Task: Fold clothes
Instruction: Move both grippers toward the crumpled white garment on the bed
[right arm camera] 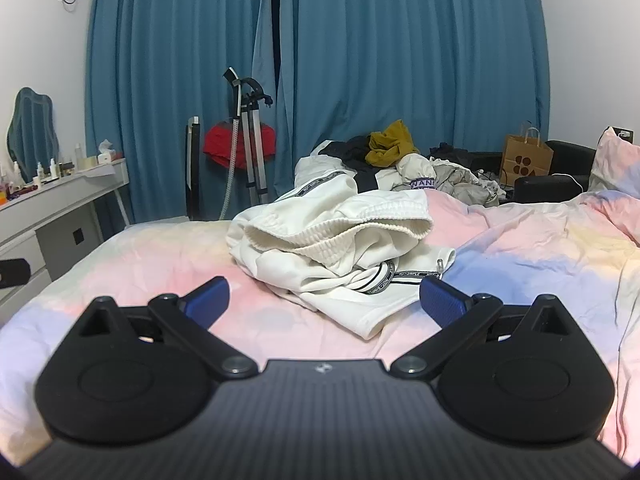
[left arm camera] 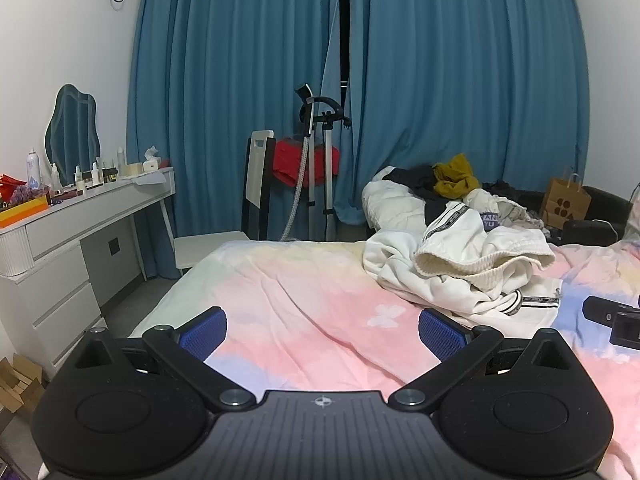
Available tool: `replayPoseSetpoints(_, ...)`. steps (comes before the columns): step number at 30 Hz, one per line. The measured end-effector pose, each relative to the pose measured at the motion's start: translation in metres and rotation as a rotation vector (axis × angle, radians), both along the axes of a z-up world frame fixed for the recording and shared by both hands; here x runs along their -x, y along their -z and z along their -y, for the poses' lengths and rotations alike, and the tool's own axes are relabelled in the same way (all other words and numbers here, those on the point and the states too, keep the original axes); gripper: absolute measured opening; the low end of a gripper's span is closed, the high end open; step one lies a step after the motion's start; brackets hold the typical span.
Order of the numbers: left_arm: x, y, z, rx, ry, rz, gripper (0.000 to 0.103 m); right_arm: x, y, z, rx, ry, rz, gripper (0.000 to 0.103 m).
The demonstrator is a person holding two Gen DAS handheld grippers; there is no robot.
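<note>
A crumpled white garment (left arm camera: pixel 464 264) (right arm camera: pixel 340 248) with black-and-white striped trim lies in a heap on the pastel pink bedspread (left arm camera: pixel 304 312) (right arm camera: pixel 152 268). My left gripper (left arm camera: pixel 322 330) hovers open over bare bedspread, to the left of the garment and apart from it. My right gripper (right arm camera: pixel 324 300) is open too, just in front of the garment's near edge, with nothing between its blue pads (right arm camera: pixel 442 302). The right gripper's black body (left arm camera: pixel 612 318) shows at the right edge of the left wrist view.
Behind the garment is a pile of other clothes (left arm camera: pixel 452 184) (right arm camera: pixel 388 152), white, black and mustard. A brown paper bag (right arm camera: pixel 526 158), a white dressing table (left arm camera: pixel 72 232) with bottles, a chair (left arm camera: pixel 260 192), a garment steamer (left arm camera: pixel 316 160) and blue curtains (right arm camera: pixel 360 60) stand around the bed.
</note>
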State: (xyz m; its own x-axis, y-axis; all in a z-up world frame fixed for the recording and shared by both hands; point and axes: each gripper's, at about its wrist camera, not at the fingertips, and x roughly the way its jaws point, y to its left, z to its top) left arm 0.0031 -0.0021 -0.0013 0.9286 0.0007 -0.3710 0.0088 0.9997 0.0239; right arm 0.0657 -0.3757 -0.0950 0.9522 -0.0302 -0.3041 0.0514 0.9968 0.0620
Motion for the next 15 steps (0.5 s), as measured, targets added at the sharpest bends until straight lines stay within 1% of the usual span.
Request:
replayPoseSetpoints(6,-0.007,0.002,0.004,-0.012,0.012,0.001,0.103,0.001,-0.002,0.002,-0.003,0.001,0.010,0.103)
replayPoseSetpoints(7,0.001,0.002,0.001,-0.005,0.018,0.019,0.103,0.001,-0.002,0.002,0.002,0.005,0.011,0.103)
replayPoseSetpoints(8,0.006,0.002,-0.002,-0.001,0.022,0.027,0.103,0.000,0.000,0.000,0.011,0.011,0.012,0.103)
replayPoseSetpoints(10,0.001,0.005,0.003,-0.001,0.026,0.015,0.103,-0.004,0.006,-0.001,0.015,0.016,0.013,0.103)
replayPoseSetpoints(12,0.000,0.007,0.002,0.009,0.038,0.008,0.103,-0.003,0.007,-0.003,0.002,0.008,0.014,0.103)
replayPoseSetpoints(15,-0.003,0.011,0.003,0.010,0.055,-0.002,0.103,-0.003,0.003,0.001,-0.053,-0.006,0.015,0.103)
